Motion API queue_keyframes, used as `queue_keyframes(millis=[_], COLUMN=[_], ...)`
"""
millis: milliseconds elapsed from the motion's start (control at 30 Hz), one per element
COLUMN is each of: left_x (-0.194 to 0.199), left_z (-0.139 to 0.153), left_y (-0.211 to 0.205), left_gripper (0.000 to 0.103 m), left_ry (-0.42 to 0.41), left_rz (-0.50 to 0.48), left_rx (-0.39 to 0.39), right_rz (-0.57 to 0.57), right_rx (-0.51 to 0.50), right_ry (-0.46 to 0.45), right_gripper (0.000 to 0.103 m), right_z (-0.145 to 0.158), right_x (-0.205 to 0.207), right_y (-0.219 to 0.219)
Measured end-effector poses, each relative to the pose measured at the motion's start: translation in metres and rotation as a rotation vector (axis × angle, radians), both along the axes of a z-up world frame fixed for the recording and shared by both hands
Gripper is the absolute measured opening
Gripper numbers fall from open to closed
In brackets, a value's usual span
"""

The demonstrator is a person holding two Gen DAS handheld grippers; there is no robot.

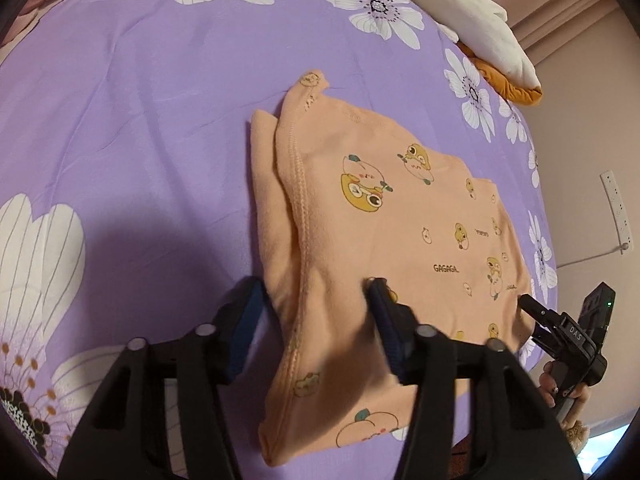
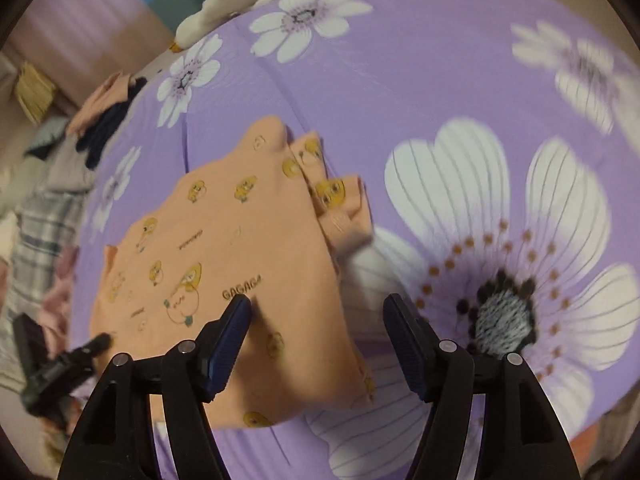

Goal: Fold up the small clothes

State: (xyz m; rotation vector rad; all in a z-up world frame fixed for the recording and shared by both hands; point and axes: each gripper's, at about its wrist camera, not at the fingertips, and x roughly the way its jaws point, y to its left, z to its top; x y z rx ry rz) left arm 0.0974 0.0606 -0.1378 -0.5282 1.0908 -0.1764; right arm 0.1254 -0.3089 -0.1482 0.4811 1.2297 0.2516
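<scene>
On peach garment [image 1: 384,216]: "GAGAGA" print.

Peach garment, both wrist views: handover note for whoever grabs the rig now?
Left gripper: open, straddling the near left edge of the peach garment, gripping nothing.
Right gripper: open, over the garment's opposite edge, also empty.
Garment lies on the purple floral sheet, already folded into a compact stack with layered edges showing.
More clothes are piled at the bed's far edge.
Left: check whether another fold is needed, tidy or set it aside, then likely take the next piece.
</scene>
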Motion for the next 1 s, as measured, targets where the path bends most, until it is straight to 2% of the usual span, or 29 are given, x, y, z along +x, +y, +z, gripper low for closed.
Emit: queue_keyframes(millis=[100,200,267,333,367,433,533,733,867,1000], left_x=[0.001,-0.001,-0.003,-0.003,-0.004,-0.006,-0.014,-0.032,-0.042,-0.047], left_z=[-0.001,-0.001,0.0,0.001,0.001,0.003,0.008,0.024,0.034,0.036], left_y=[-0.001,-0.004,-0.007,-0.009,-0.009,-0.009,-0.003,0.017,0.026,0.031], left_gripper=[0.041,0.04,0.038,0.038,0.038,0.038,0.038,0.04,0.04,0.041], left_ry=[-0.001,-0.01,-0.017,-0.018,-0.014,-0.004,-0.001,-0.001,-0.013,-0.02], left_rz=[-0.006,0.002,0.005,0.008,0.009,0.011,0.028,0.102,0.128,0.134], left_rx=[-0.004,0.012,0.027,0.034,0.037,0.035,0.029,0.049,0.105,0.111], right_rz=[0.025,0.014,0.007,-0.005,-0.007,-0.018,-0.009,-0.027,-0.077,-0.116], right_rx=[0.071,0.156,0.184,0.182,0.185,0.171,0.109,0.139,-0.017,-0.139], right_ry=[-0.025,-0.037,-0.051,-0.038,-0.026,-0.013,-0.087,-0.165,-0.219,-0.231], right_gripper=[0.069,0.068,0.059,0.031,0.024,0.019,0.017,0.015,0.015,0.015], right_z=[-0.005,-0.011,-0.013,-0.016,-0.017,-0.012,0.012,0.055,0.073,0.086], right_x=[0.002,0.011,0.011,0.013,0.015,0.011,0.005,0.007,0.009,0.015], right_y=[0.011,0.021,0.024,0.027,0.029,0.029,0.032,0.02,0.007,-0.01])
